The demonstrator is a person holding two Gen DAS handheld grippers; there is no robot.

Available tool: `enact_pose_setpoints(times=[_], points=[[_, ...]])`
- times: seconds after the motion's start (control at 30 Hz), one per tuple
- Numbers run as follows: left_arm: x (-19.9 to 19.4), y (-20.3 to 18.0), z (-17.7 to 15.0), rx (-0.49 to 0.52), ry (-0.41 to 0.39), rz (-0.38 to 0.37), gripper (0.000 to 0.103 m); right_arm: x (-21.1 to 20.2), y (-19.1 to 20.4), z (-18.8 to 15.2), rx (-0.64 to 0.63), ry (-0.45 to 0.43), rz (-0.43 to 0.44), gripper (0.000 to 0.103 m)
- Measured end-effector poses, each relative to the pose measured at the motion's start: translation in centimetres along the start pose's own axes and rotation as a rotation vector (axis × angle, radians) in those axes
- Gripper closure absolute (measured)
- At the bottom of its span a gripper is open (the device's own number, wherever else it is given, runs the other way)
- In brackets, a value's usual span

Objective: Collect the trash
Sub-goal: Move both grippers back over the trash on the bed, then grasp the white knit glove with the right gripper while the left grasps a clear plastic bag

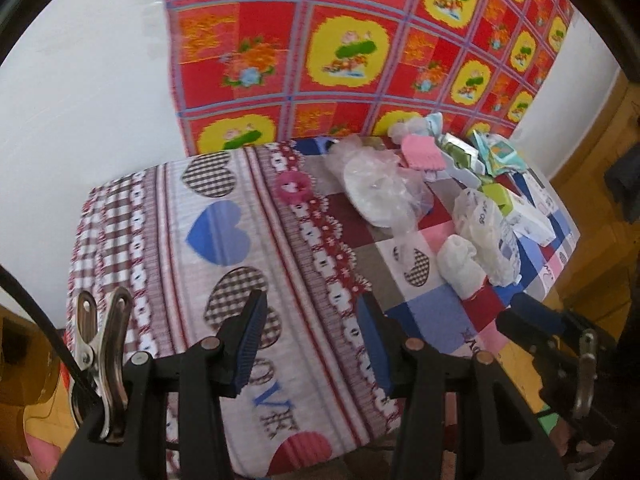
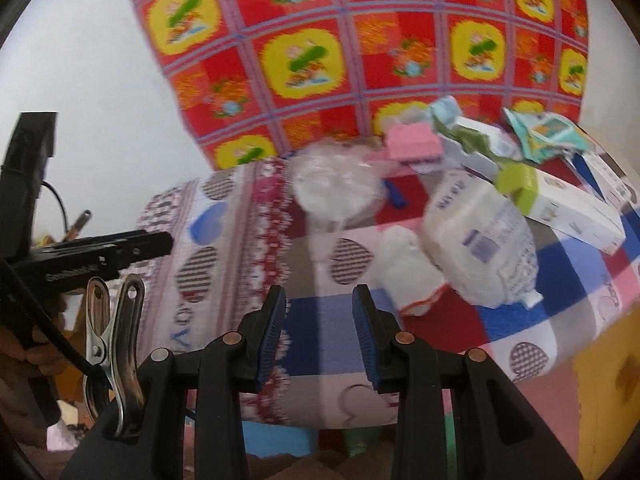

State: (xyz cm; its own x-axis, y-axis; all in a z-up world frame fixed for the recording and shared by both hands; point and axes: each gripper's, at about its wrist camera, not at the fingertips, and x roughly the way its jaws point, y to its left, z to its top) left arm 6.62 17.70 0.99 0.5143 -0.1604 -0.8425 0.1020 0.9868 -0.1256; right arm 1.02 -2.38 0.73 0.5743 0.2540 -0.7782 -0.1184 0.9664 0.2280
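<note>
- Left gripper (image 1: 310, 334): black arms with blue ribbed pads, jaws standing apart with nothing between them, hovering over the near part of the table covered in a heart-patterned patchwork cloth (image 1: 168, 216).
- Right gripper (image 2: 319, 330): same black arms and blue pads, jaws parted at a moderate gap, empty, poised above a blue square of the cloth near the table's front edge.
- Trash heaped on the far right part of the table, well apart from both grippers:
- Crumpled clear plastic bag with a white disc inside (image 1: 376, 196), nearest the table's middle.
- White crumpled tissue wad (image 1: 460, 266), just beside a white printed plastic bag (image 1: 484, 228), the two touching.
- White and lime-green cardboard box (image 1: 520, 210) lying on its side behind the printed bag.
- Pink ribbed sponge-like piece (image 1: 422, 152) and teal and green crumpled wrappers (image 1: 500, 152) at the back of the heap.
- Pink plastic ring (image 1: 294, 186) lying alone on the cloth, left of the clear bag.
- Red and yellow checked floral fabric (image 1: 360, 40) hanging behind the table against a white wall.
- Silver metal spring clip (image 1: 102, 360) fixed at the left side of the left gripper's body.
- Right view motion-blurred; fine print on the packaging unreadable.
</note>
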Motion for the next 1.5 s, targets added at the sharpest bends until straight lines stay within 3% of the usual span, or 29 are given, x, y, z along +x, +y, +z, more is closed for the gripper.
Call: enact_pose_setpoints(times=[0.27, 0.5, 0.97, 1.1, 1.2, 1.5], points=[[3.2, -1.8, 1.6, -0.011, 0.036, 0.011, 0.054, 3.5, -4.0, 0.8, 0.025, 0.067, -0.053, 0.062], [4.8, -2.8, 2.7, -0.039, 0.055, 0.035, 0.054, 6.4, -5.1, 1.3, -0.046, 0.122, -0.073, 0.056], [8.3, -4.6, 6.1, -0.105, 0.062, 0.055, 0.054, 10.0, -6.1, 1.9, -0.149, 0.186, -0.025, 0.056], [9.9, -5.0, 7.3, -0.130, 0.064, 0.051, 0.054, 9.8, -6.7, 1.8, -0.175, 0.198, -0.006, 0.072], [11.2, -5.4, 8.2, -0.137, 0.069, 0.046, 0.054, 9.4, -7.5, 1.7, -0.177, 0.214, 0.025, 0.079], [15.7, -6.2, 10.4, -0.178, 0.087, 0.045, 0.043, 9.0, -8.6, 1.4, -0.199, 0.245, 0.092, 0.079]])
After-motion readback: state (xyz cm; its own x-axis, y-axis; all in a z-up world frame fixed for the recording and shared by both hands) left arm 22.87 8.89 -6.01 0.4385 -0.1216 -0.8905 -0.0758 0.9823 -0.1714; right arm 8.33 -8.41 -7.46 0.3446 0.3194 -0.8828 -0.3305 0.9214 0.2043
